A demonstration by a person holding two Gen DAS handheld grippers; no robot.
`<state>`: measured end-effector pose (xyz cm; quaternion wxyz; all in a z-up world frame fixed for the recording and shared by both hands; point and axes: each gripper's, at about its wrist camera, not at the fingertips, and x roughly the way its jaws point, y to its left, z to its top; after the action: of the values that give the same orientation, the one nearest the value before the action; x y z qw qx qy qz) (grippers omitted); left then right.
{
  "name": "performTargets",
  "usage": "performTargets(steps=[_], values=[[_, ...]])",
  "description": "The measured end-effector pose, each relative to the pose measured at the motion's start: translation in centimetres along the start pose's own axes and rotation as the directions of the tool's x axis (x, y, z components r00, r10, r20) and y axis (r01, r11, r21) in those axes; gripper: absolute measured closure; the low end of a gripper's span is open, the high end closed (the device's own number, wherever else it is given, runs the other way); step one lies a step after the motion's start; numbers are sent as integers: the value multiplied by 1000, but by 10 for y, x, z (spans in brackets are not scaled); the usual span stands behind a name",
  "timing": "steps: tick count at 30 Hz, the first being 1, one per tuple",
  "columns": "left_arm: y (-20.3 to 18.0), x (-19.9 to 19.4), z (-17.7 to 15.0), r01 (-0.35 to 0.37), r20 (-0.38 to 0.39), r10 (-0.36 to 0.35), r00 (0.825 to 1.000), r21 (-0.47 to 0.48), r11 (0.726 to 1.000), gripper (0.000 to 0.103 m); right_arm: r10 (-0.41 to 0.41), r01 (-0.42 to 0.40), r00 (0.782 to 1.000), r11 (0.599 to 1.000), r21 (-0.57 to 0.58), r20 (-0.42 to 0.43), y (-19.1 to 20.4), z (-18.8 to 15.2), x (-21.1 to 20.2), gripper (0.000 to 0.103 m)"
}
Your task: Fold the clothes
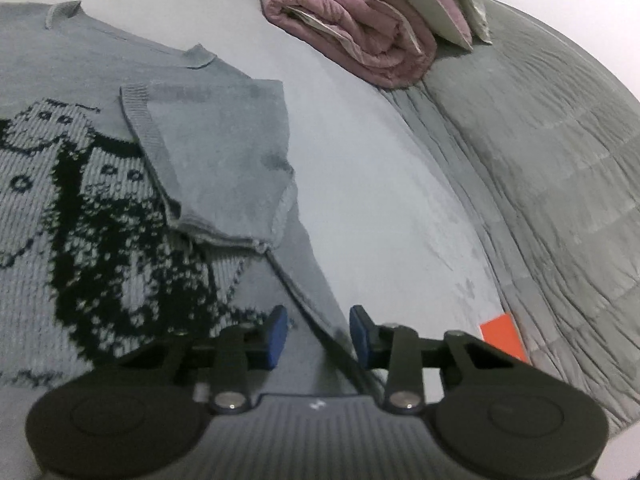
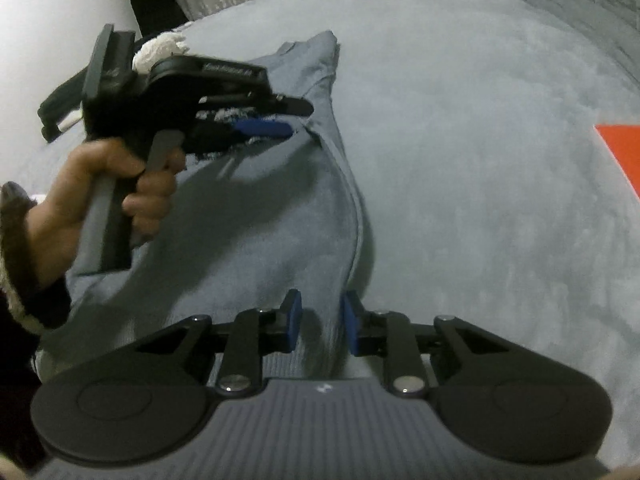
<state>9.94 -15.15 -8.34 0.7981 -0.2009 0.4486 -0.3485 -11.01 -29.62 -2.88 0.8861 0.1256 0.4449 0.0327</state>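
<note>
Blue-grey knit, the sweater (image 1: 100,184) lies flat on the grey bed (image 1: 380,200) with one short sleeve (image 1: 212,152) already turned in over its dark pattern, so I judge the fold only begun, the side and bottom folds left to do. The left gripper (image 1: 318,336), gripped in a bare hand (image 2: 120,188), angles down with its pads part open astride the sweater's side edge, not yet pinching. The right gripper (image 2: 320,324) tilts steeply down, narrowly parted around a raised ridge of knit; whether it bites I cannot tell.

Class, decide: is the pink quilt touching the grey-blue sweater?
Apart. The left wrist view shows bare bed cover between the pink quilt and the sweater.
</note>
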Motion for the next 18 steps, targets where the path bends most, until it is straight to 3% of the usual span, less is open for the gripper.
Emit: performTargets(steps=[3, 5, 7, 10, 18], values=[[1, 5, 1, -12, 19, 13, 1000, -25, 1000, 77, -1, 1, 1000, 1000, -3, -11, -1, -2, 0, 81], [1, 9, 2, -23, 30, 24, 999, -37, 999, 91, -2, 2, 1000, 1000, 3, -12, -3, -3, 0, 88], [1, 11, 2, -33, 44, 35, 998, -47, 998, 99, 6, -6, 1000, 1000, 11, -10, -5, -2, -2, 98], [-1, 6, 3, -42, 76, 45, 996, -42, 998, 100, 28, -28, 1000, 1000, 11, 8, -5, -1, -10, 98], [-18, -14, 14, -86, 125, 74, 989, 88, 992, 100, 107, -104, 993, 993, -57, 55, 10, 7, -30, 98]])
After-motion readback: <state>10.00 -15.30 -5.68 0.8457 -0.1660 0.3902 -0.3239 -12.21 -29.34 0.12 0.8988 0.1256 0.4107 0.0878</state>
